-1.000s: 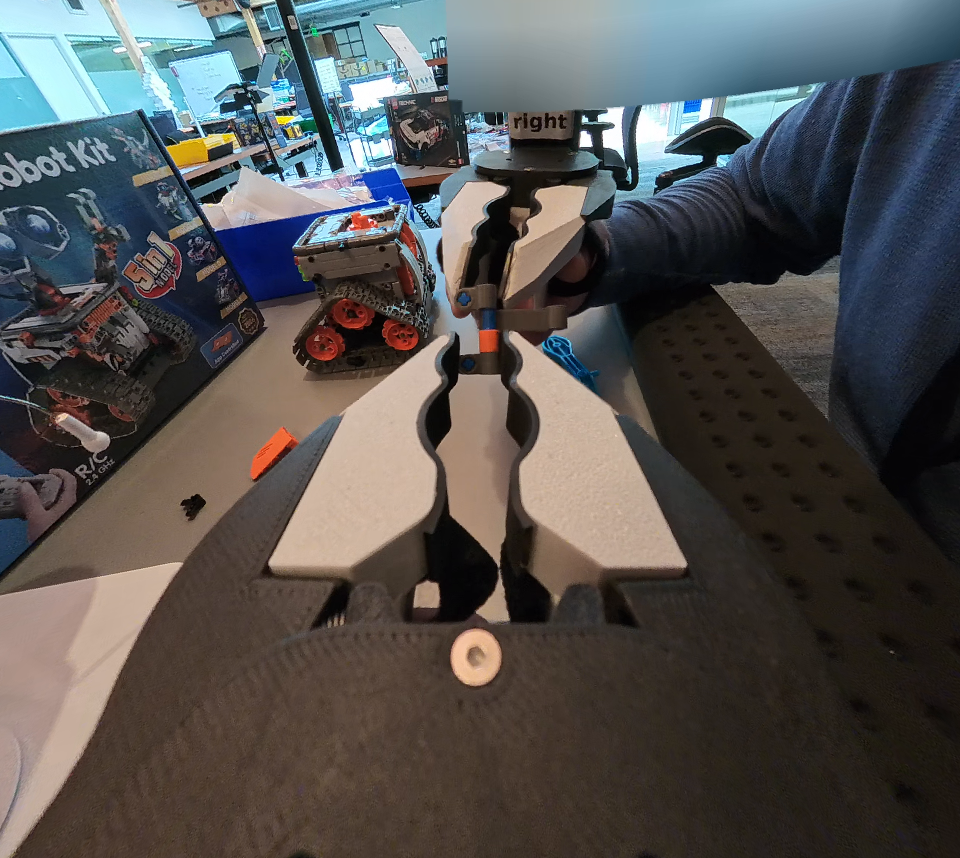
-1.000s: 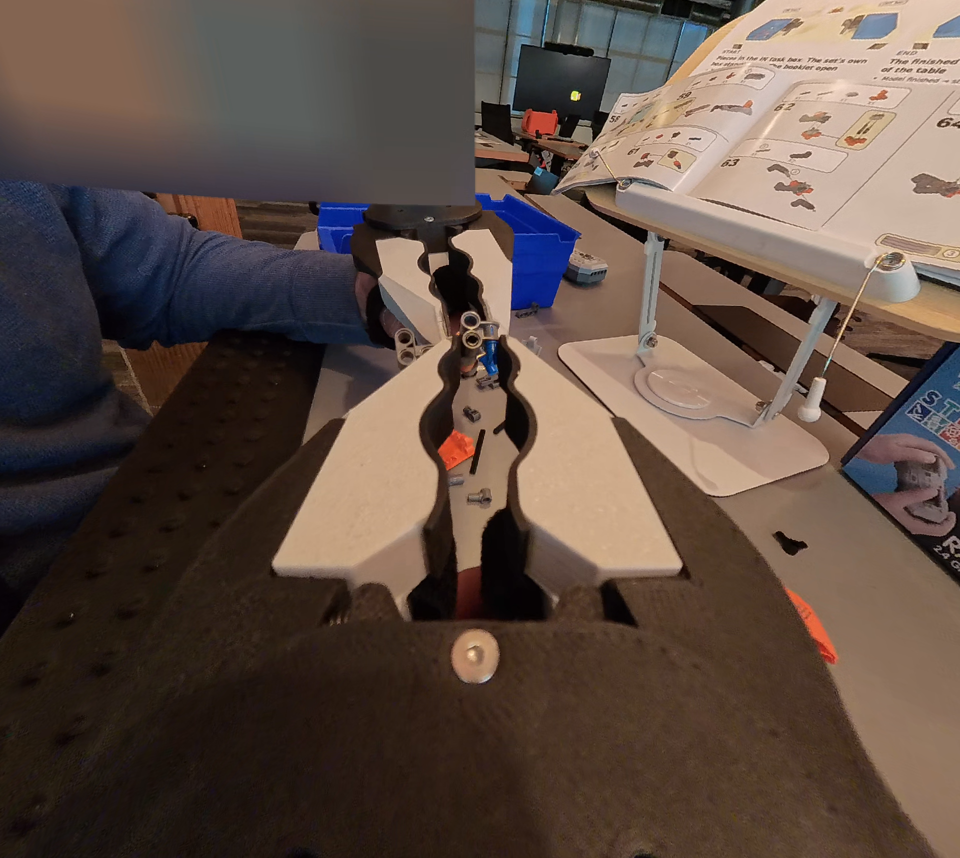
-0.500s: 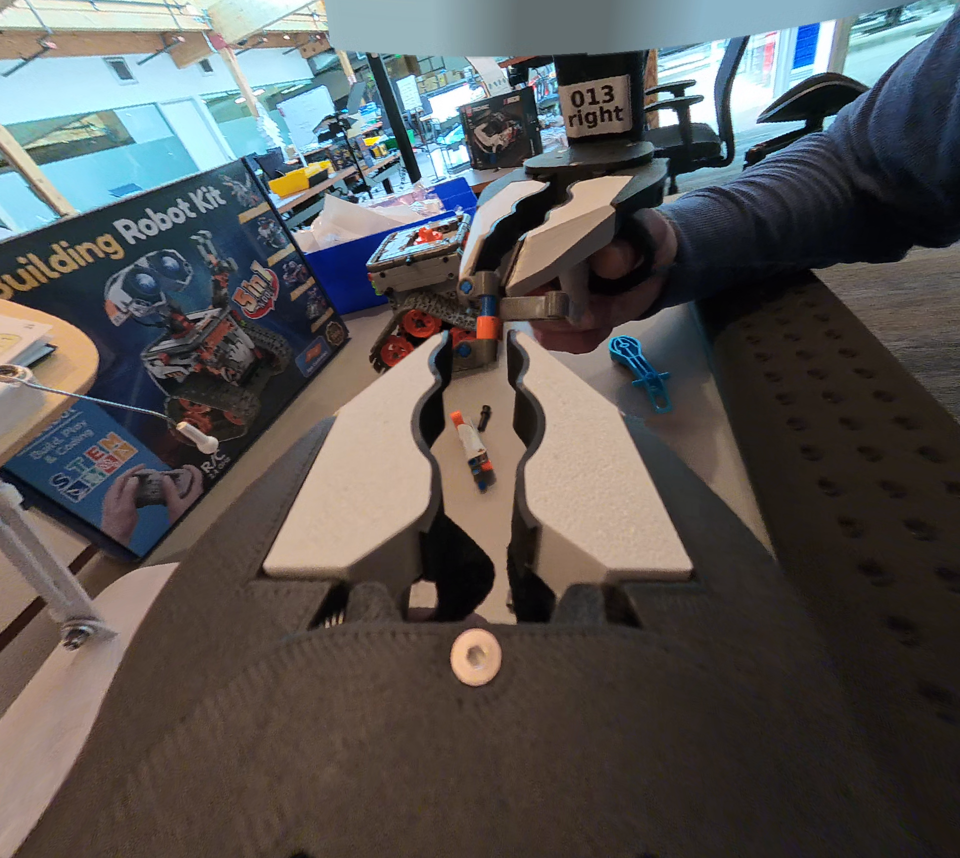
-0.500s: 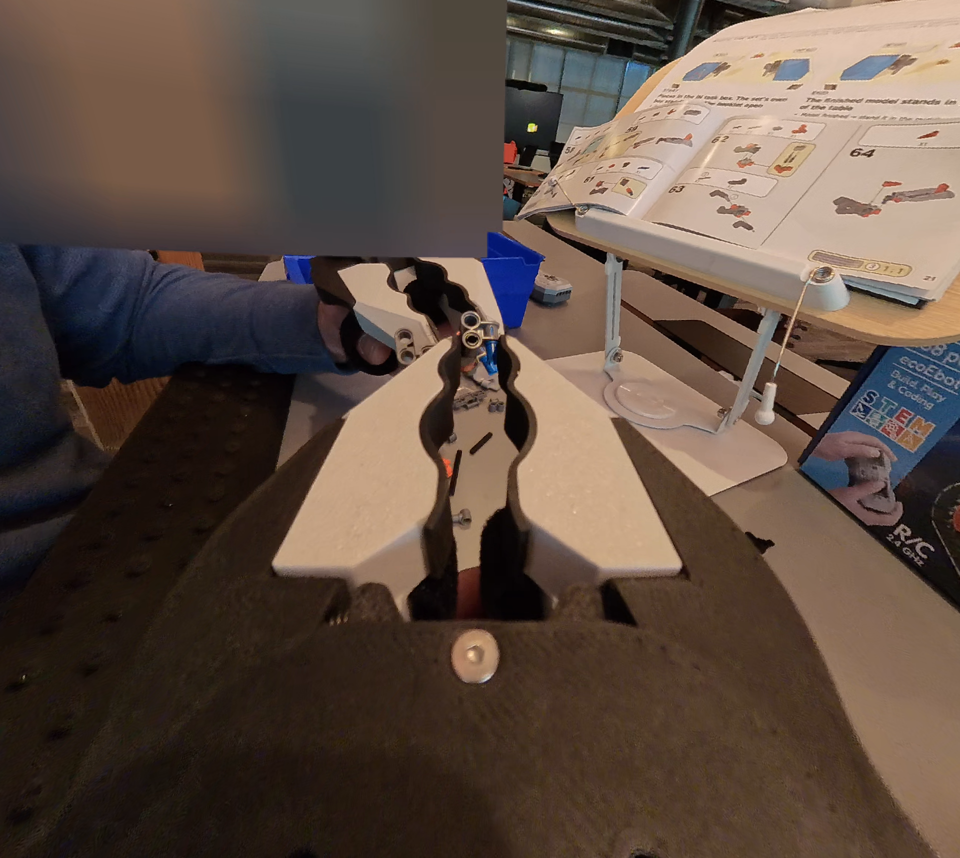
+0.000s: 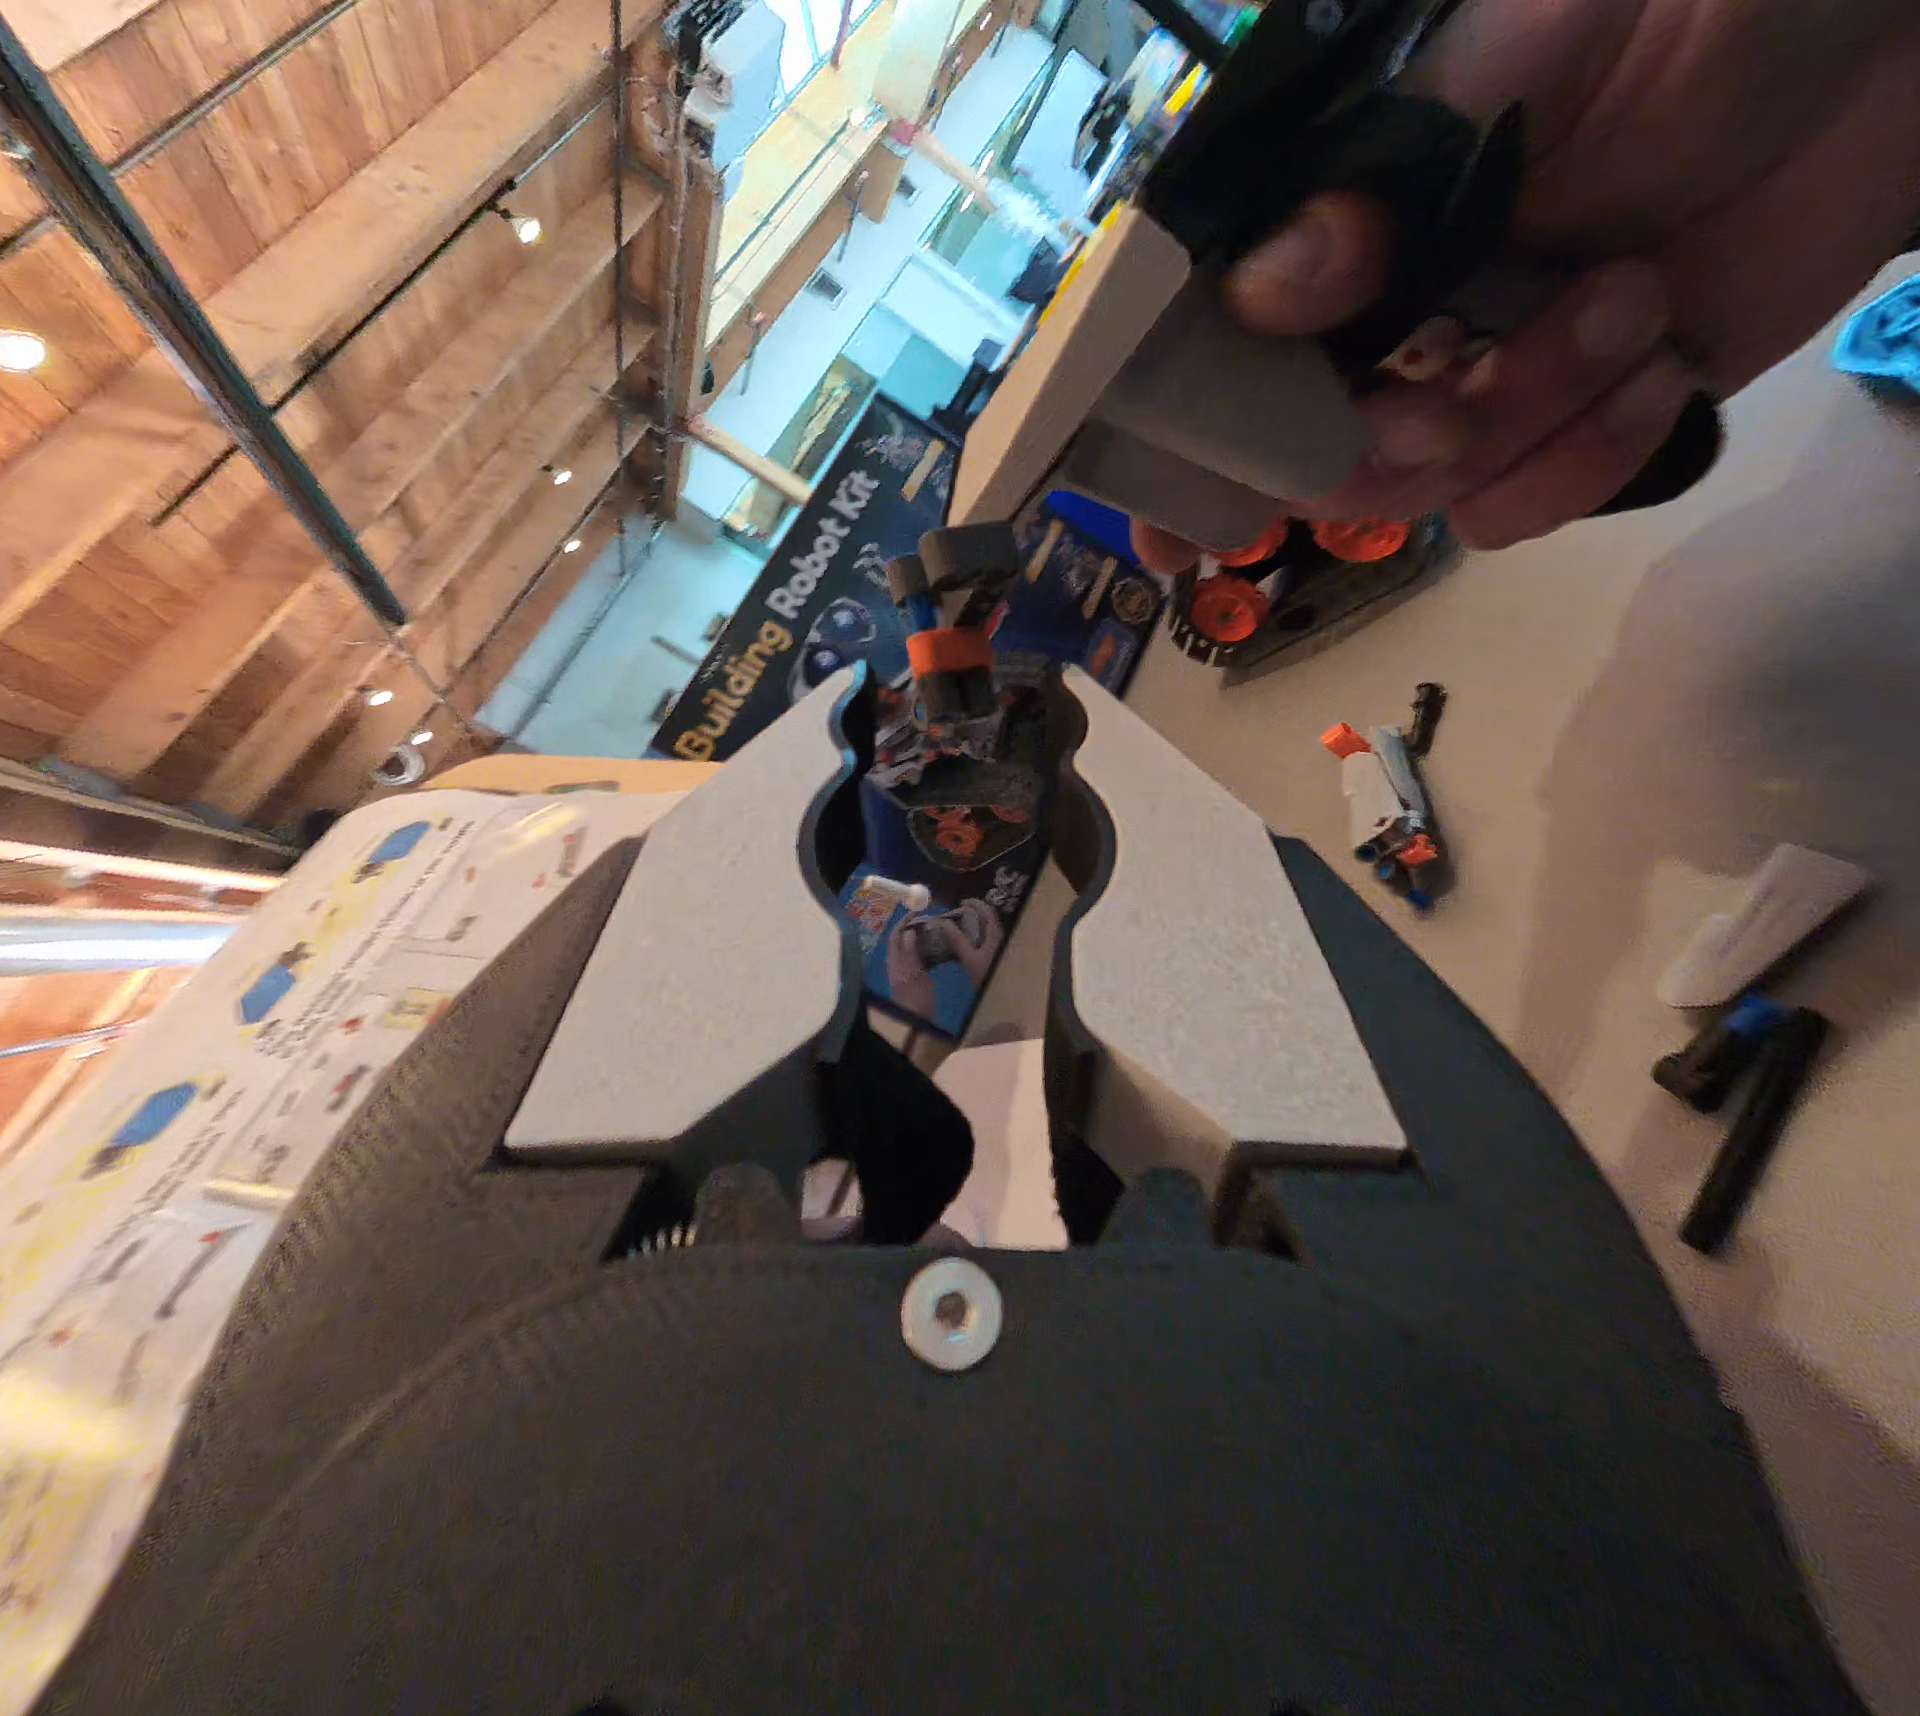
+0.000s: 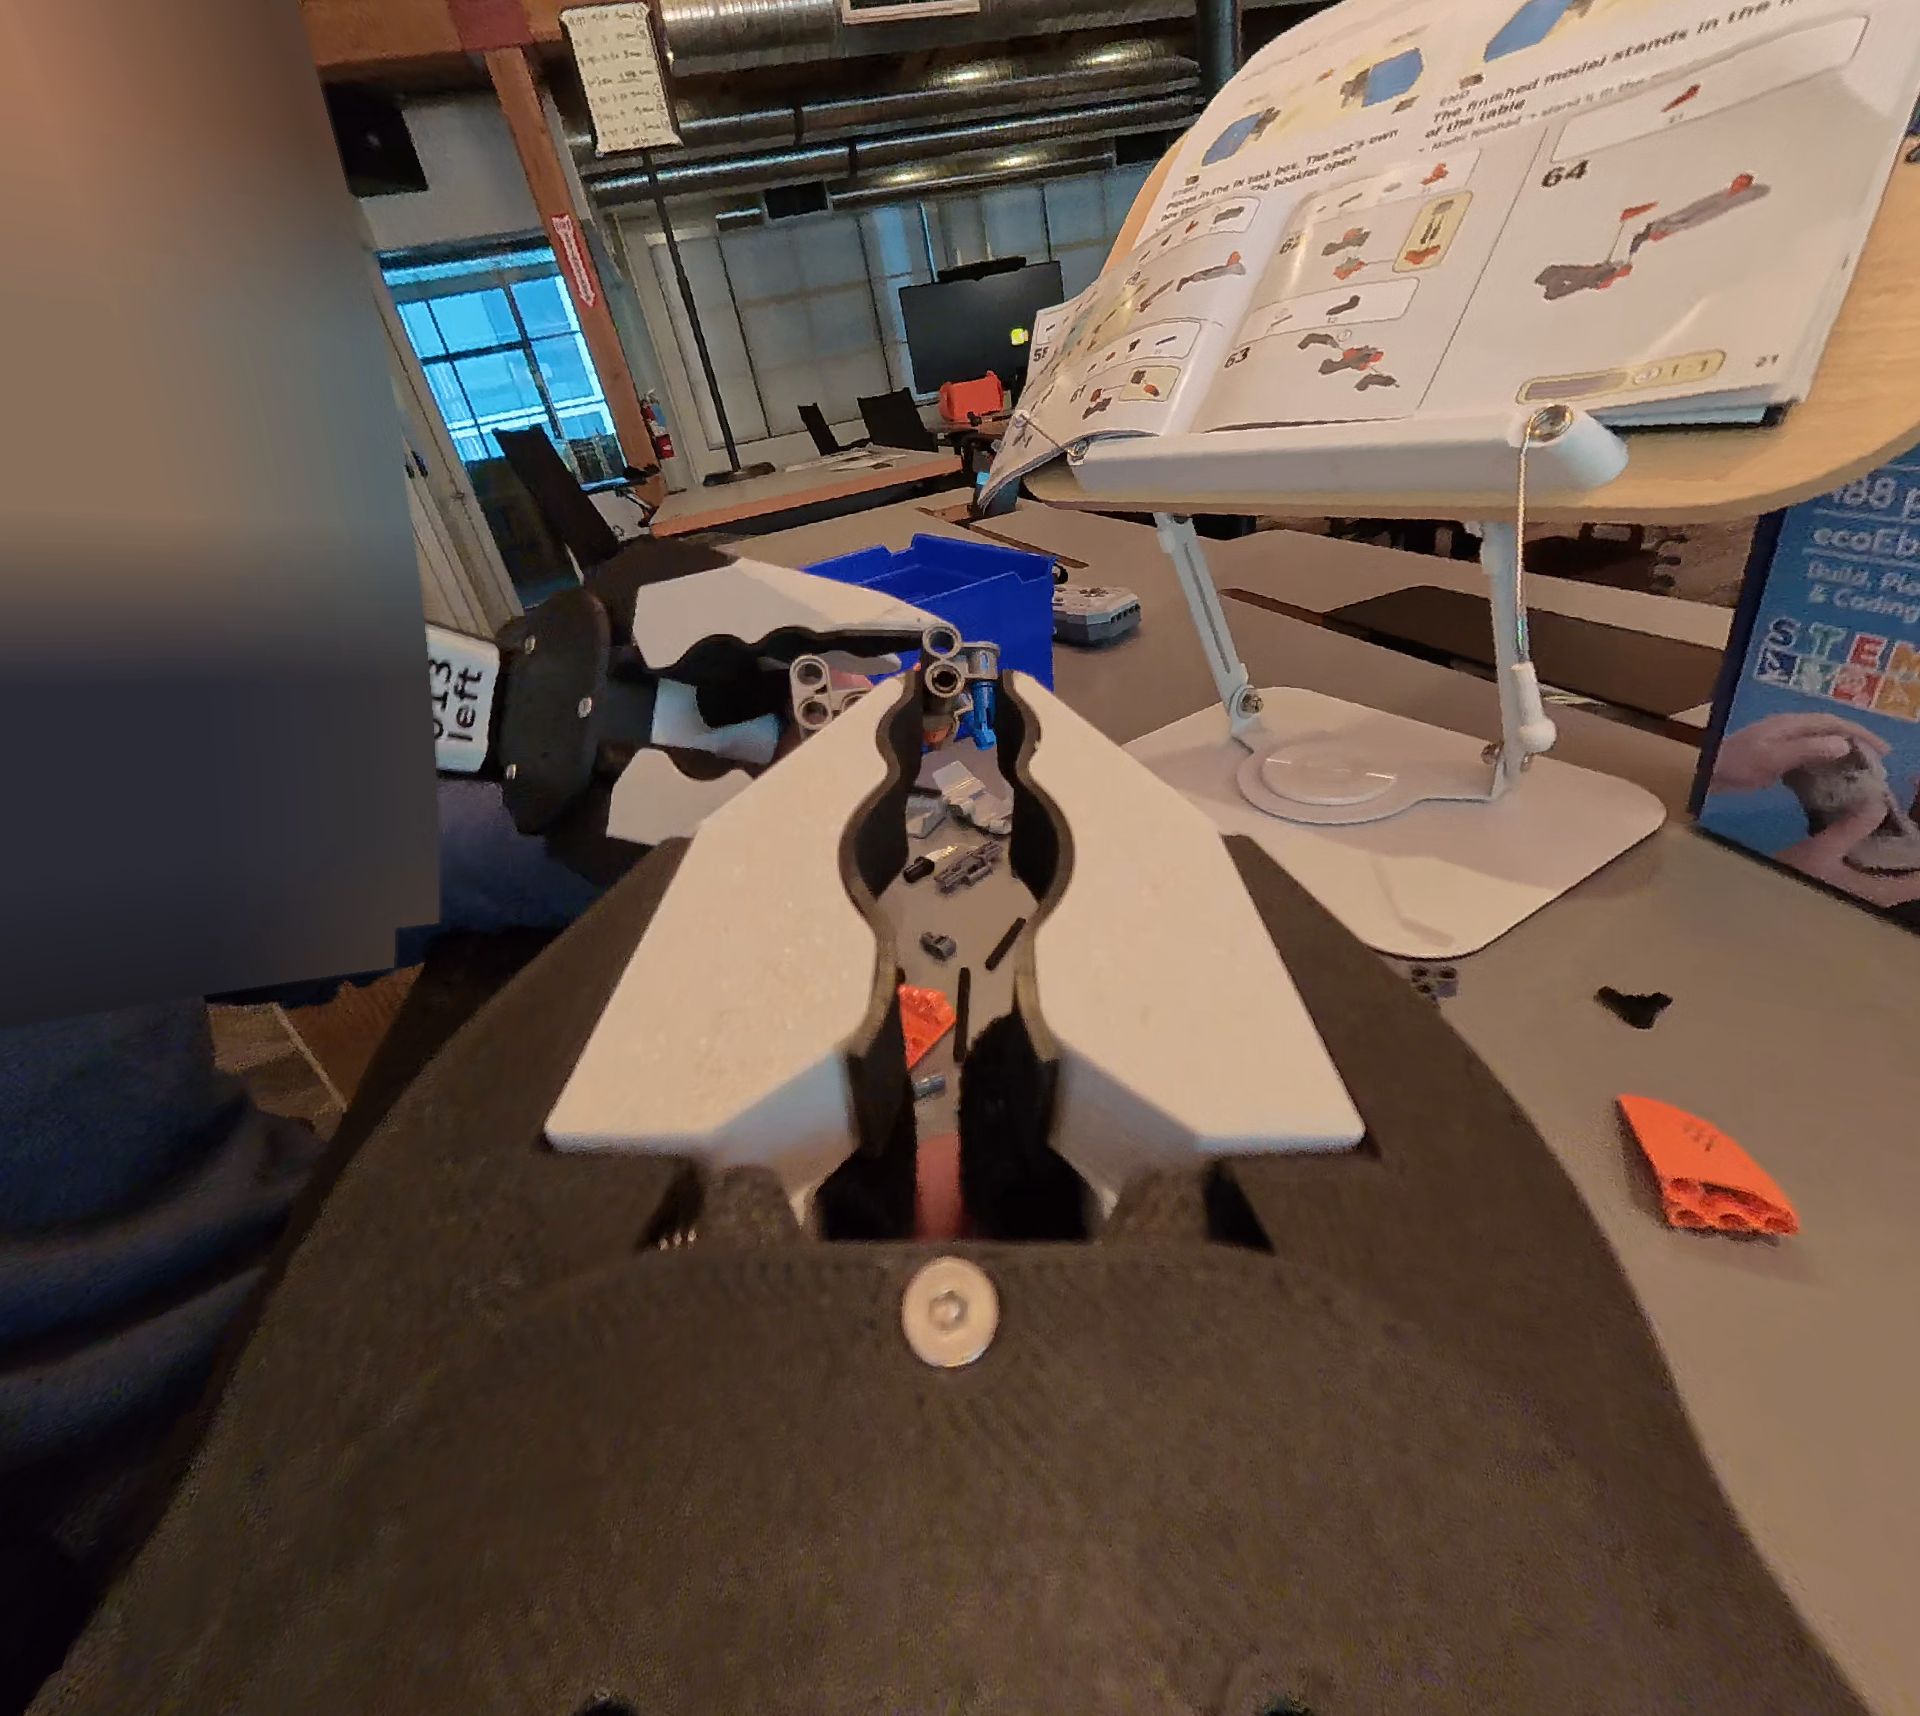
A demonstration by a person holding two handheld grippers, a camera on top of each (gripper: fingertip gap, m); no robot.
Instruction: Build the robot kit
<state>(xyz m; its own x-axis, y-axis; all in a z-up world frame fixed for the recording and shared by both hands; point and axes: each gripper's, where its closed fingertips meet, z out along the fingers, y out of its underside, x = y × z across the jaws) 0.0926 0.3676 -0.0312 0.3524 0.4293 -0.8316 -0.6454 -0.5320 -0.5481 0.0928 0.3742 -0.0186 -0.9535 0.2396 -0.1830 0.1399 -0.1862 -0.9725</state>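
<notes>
The right hand-held gripper point(image 6: 954, 679) is clamped on a small grey-orange-blue assembly point(image 6: 943, 677), held above the table point(image 6: 1766, 991). The left hand-held gripper point(image 5: 958, 700) brackets its other end (grip unclear). A printed kit box point(image 5: 831, 586) and an open instruction booklet point(image 6: 1455, 232) stand behind. An orange piece point(image 6: 1704, 1167) lies on bare table.

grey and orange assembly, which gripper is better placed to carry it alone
Probably right: the right gripper pinches the assembly at its tips, while the left gripper stands with its jaws wider than it.
</notes>
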